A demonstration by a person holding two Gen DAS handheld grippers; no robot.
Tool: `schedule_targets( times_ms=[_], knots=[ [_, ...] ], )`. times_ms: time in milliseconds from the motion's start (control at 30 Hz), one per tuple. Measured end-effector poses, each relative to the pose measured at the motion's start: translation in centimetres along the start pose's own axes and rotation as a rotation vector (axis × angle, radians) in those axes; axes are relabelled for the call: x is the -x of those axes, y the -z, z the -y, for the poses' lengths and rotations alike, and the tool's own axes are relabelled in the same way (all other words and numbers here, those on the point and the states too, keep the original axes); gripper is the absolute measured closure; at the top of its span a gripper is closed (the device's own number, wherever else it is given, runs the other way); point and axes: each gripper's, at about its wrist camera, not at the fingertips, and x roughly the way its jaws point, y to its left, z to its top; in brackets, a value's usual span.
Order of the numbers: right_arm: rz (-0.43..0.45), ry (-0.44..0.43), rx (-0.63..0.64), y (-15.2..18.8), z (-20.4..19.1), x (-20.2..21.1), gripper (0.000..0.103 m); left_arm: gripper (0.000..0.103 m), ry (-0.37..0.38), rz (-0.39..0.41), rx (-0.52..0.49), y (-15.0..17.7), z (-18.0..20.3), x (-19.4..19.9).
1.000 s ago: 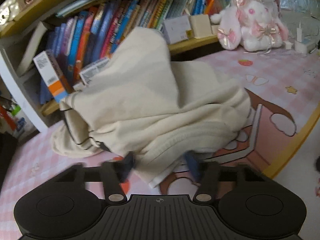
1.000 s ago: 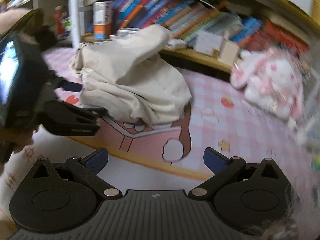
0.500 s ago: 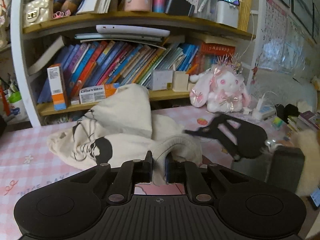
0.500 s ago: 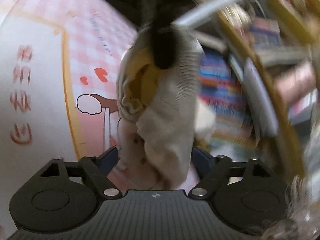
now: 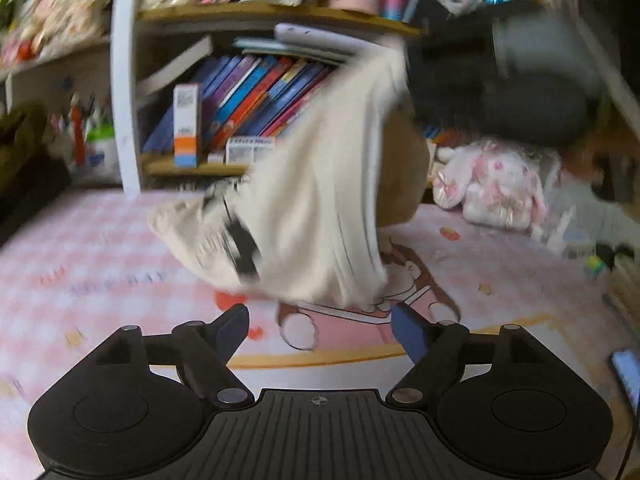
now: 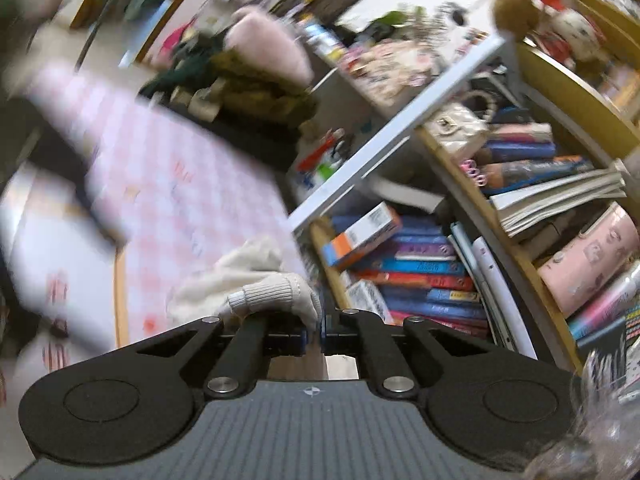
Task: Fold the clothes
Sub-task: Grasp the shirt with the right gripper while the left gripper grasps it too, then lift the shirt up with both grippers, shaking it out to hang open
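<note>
A cream sweatshirt (image 5: 320, 208) with a black print hangs stretched from the upper right down onto the pink checked mat (image 5: 100, 248). My left gripper (image 5: 320, 326) hovers in front of its lower edge. Its jaws are opening, with nothing between them. In the right wrist view my right gripper (image 6: 322, 326) is shut on the sweatshirt's ribbed cuff (image 6: 276, 292), and the rest of the cloth (image 6: 236, 276) trails down towards the mat. The right gripper's dark body (image 5: 532, 92) shows blurred at the top of the raised cloth in the left wrist view.
A bookshelf (image 5: 256, 96) packed with books stands right behind the mat. A pink plush rabbit (image 5: 492, 188) sits at the back right. A phone (image 5: 626, 372) lies at the right edge. Bags and clutter (image 6: 248, 92) crowd the mat's far end.
My left gripper let go of the ribbed edge and opened. My right gripper closed on that edge, rolled and lifted it, pulling the sweatshirt up off the mat.
</note>
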Motion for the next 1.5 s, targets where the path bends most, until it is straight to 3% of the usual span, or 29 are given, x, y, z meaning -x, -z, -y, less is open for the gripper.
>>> schedule_targets(
  times_ms=[100,333,467,567,633,800,1000,1133,1200,1267,1400,1500],
  knots=[
    [0.034,-0.038,-0.06,-2.8,1.9,0.8,0.098,0.016,-0.02,0.028,0.062,-0.3,0.8,-1.1],
    [0.056,-0.12,-0.14,-8.2,5.6,0.6,0.098,0.016,-0.104,0.151,0.182,-2.8,1.2,-2.9],
    [0.027,-0.178,-0.241,-10.0,7.3,0.3,0.098,0.013,-0.171,0.229,0.189,-4.3,2.2,-3.2],
    [0.024,-0.193,-0.292,-10.6,8.1,0.4,0.098,0.013,-0.238,0.228,0.171,-4.8,2.2,-3.7],
    [0.025,-0.16,-0.283,-10.5,8.3,0.7,0.098,0.013,-0.265,0.233,0.171,-4.6,1.6,-3.4],
    [0.004,-0.069,-0.333,-9.0,10.6,1.2,0.098,0.013,-0.23,0.261,0.175,-3.6,0.8,-2.0],
    [0.001,-0.03,-0.412,-7.8,13.2,1.6,0.098,0.014,-0.264,0.207,-0.06,-3.0,4.0,-4.1],
    [0.001,-0.041,-0.392,-8.2,12.9,2.1,0.098,0.016,-0.329,0.206,-0.25,-3.8,6.6,-7.1],
    [-0.007,-0.029,-0.378,-8.4,12.7,2.2,0.098,0.026,-0.364,0.201,-0.289,-4.1,7.0,-8.4],
    [-0.022,0.0,-0.369,-8.3,12.9,2.4,0.098,0.04,-0.39,0.187,-0.274,-4.2,6.6,-9.0],
    [-0.07,0.078,-0.386,-6.3,14.1,3.0,0.098,0.039,-0.296,0.189,-0.152,-3.8,5.2,-7.3],
    [-0.09,0.106,-0.427,-4.8,15.0,3.5,0.098,0.039,-0.241,0.207,-0.152,-3.3,5.7,-5.9]
  ],
)
